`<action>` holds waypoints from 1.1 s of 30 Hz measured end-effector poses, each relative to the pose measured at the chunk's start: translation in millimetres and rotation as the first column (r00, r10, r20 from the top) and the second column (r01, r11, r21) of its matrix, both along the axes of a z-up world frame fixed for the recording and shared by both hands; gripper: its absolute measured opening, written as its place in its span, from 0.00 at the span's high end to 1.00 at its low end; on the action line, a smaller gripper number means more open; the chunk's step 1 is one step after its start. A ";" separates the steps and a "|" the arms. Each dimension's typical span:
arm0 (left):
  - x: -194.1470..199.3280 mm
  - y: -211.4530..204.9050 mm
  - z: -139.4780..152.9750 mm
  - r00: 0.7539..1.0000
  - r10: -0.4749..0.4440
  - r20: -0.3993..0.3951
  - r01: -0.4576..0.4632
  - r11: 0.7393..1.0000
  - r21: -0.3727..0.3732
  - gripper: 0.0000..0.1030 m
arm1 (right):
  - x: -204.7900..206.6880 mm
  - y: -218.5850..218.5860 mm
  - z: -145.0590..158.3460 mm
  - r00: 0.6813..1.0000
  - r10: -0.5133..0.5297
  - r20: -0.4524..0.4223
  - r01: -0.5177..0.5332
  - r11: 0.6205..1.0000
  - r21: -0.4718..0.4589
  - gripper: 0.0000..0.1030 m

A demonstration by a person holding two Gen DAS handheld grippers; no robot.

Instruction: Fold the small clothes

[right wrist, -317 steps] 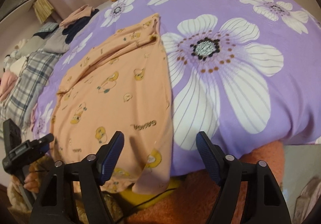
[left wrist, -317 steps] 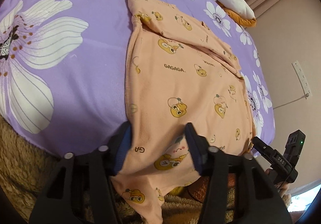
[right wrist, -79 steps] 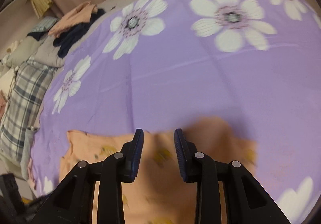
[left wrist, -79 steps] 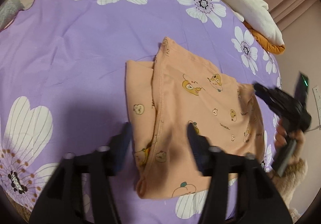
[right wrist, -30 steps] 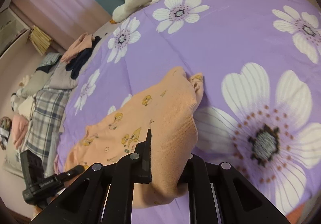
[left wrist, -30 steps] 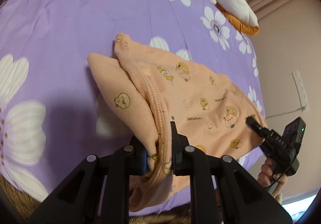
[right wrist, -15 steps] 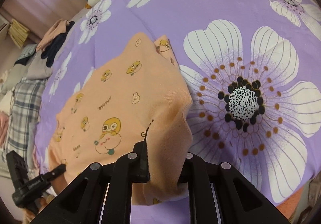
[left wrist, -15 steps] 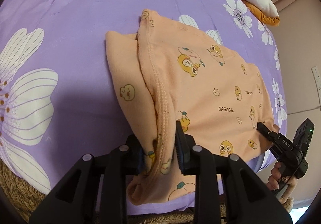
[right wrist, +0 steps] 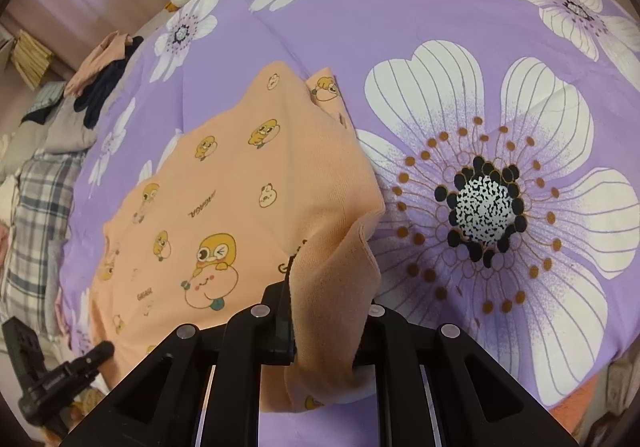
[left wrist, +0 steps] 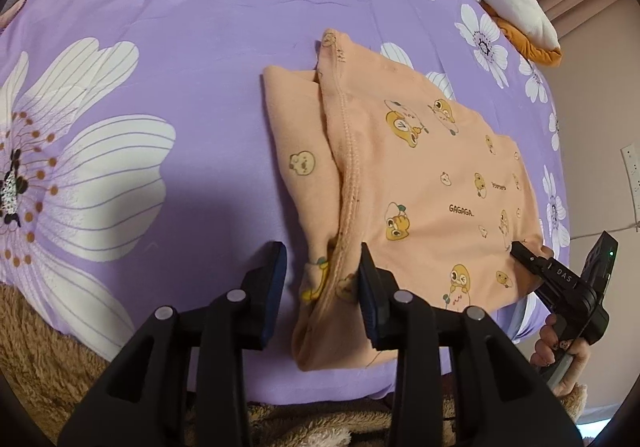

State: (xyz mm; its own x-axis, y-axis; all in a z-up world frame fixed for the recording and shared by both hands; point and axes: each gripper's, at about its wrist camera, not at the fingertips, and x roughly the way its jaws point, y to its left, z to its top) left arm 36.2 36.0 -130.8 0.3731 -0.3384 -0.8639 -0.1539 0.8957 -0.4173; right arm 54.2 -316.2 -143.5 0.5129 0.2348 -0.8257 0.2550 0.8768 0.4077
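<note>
The left gripper (left wrist: 322,279) now stands spread around the peach cartoon-print cotton garment (left wrist: 420,183), its hem freed since half a second ago; the right gripper (right wrist: 324,321) pinches the near corner. Release there too, then smooth the fold flat on the purple flowered bedsheet (left wrist: 160,27).

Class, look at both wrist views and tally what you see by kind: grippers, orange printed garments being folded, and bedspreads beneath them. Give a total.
Grippers: 2, the left gripper and the right gripper
Orange printed garments: 1, the orange garment
Bedspreads: 1, the purple flowered bedspread
Total: 4
</note>
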 end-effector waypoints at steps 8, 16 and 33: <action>-14.3 17.7 36.3 0.993 0.012 0.118 -0.025 0.994 0.104 0.65 | 4.0 4.0 3.9 1.000 -0.019 -0.010 0.018 1.000 -0.012 0.87; -19.3 34.8 39.8 0.991 0.060 0.124 -0.074 0.991 0.113 0.58 | 7.8 10.8 11.3 1.000 -0.021 -0.005 0.021 0.998 -0.058 0.87; -34.7 62.3 50.5 0.983 0.119 0.140 -0.126 0.991 0.040 0.56 | 17.7 49.6 61.9 0.990 0.082 0.113 -0.053 0.970 -0.236 0.87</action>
